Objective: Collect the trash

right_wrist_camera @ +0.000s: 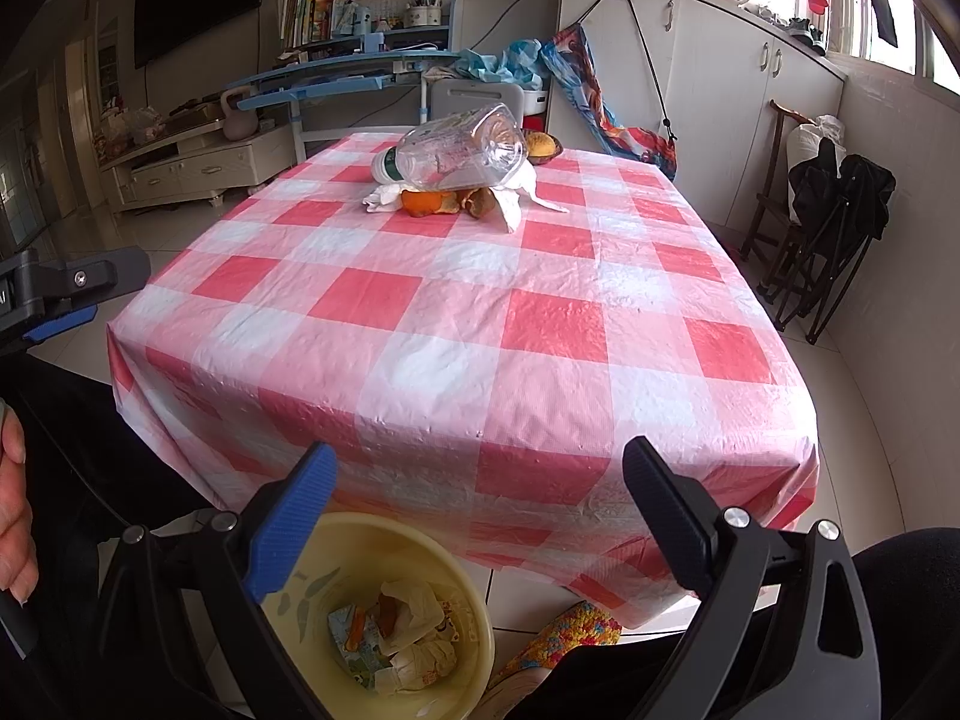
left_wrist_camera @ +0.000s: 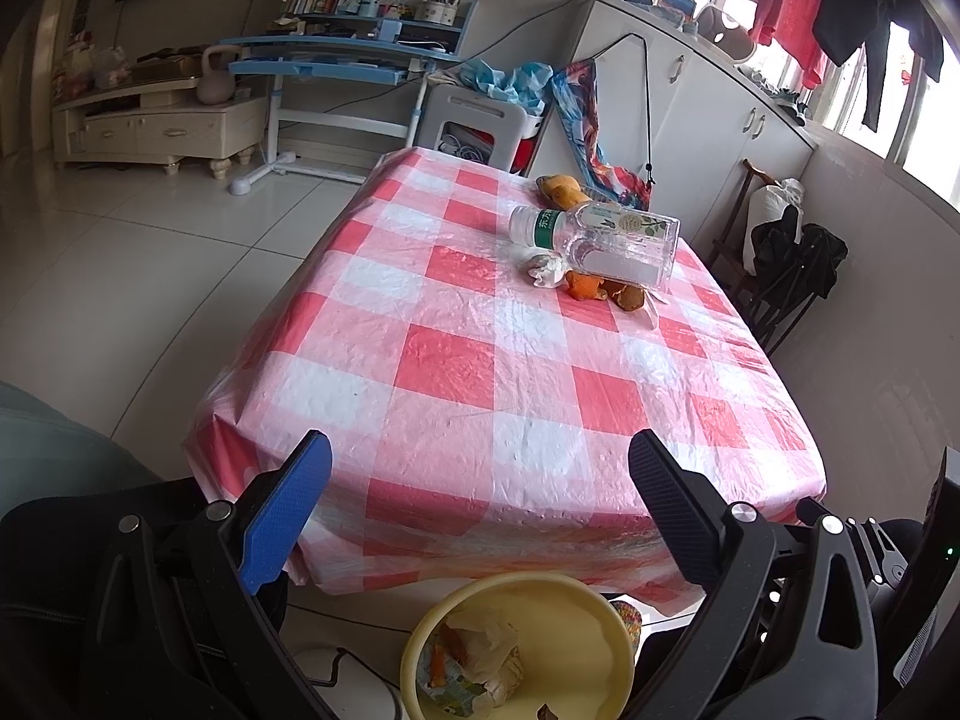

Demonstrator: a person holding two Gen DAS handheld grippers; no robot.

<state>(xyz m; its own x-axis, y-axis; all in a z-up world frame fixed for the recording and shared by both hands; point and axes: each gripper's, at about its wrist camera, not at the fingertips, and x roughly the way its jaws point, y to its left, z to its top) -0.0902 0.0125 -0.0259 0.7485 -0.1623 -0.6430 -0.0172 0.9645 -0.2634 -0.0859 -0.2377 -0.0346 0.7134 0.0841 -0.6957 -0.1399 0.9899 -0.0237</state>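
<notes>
Showing both grippers held low at the near edge of a table (left_wrist_camera: 480,372) covered in a red-and-white checked plastic cloth; left gripper (left_wrist_camera: 480,468) with jaws released and spread wide, nothing between them; right gripper (right_wrist_camera: 480,480) likewise released and empty. Trash remaining on the table lies in one cluster, at 1 o'clock in the left wrist view and at 12 o'clock in the right: a clear plastic bottle (left_wrist_camera: 624,240) on its side, resting on top of orange peel (left_wrist_camera: 606,291) and a crumpled white tissue (left_wrist_camera: 546,267); a second, green-labelled bottle (left_wrist_camera: 534,223) lies just beside the first, touching it; more yellow-orange peel (left_wrist_camera: 561,189) sits at the far edge, near the pile. Yellow basin (right_wrist_camera: 360,546) on the floor at 6 o'clock, below the table's near edge, holding crumpled paper (right_wrist_camera: 414,606), a printed wrapper (right_wrist_camera: 351,630) and bits of orange peel. Person's hand (right_wrist_camera: 15,510) at 9 o'clock in the right wrist view, gripping the left tool's handle.
</notes>
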